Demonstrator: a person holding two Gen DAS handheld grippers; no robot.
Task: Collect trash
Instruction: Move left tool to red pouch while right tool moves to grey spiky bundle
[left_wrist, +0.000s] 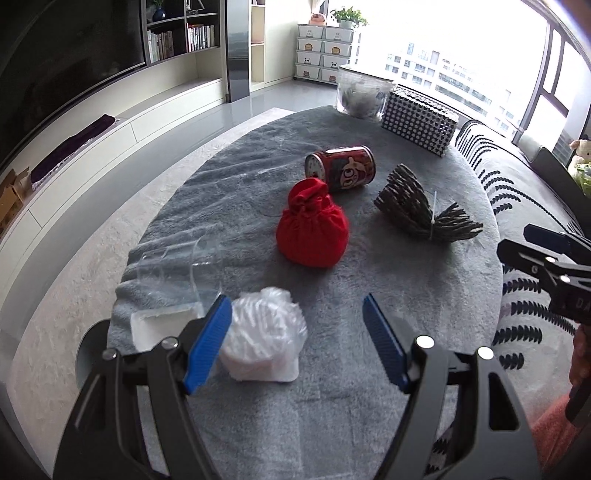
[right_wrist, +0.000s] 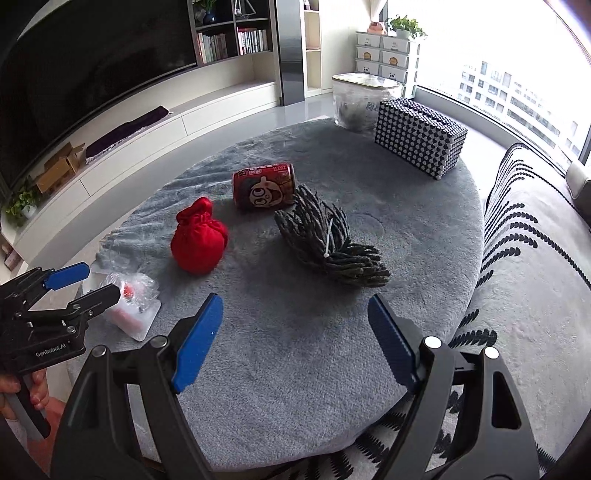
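**Both tongs open over the grey bench, nothing held**

Bench (left_wrist: 369, 406): round, covered in grey plush cloth. Count on it:

- One red pouch (left_wrist: 312, 229), tied at the top, upright near the middle.
- One red can (left_wrist: 341, 168) lying on its side just behind the pouch, cartoon face on its wall.
- One bundle (left_wrist: 424, 212) of dark twigs cinched with a white tie, lying to the right of the pouch, apart from it.
- One wad (left_wrist: 264, 332) of clear plastic wrap at the near left edge. From the right wrist view something red shows inside; what it is I cannot tell.
- One clear plastic sheet (left_wrist: 173, 266), curled, just beyond the wad.
- One clear tub (left_wrist: 364, 90) at the far edge.
- One black-and-white patterned box (left_wrist: 419, 122), just beside the tub.

Left tongs (left_wrist: 295, 325): jaws wide apart, empty. The left pad sits just beside the wad; contact not certain. The right pad is over bare cloth.

Right tongs (right_wrist: 295, 325): jaws wide apart, empty, over bare cloth, the bundle beyond the tips.
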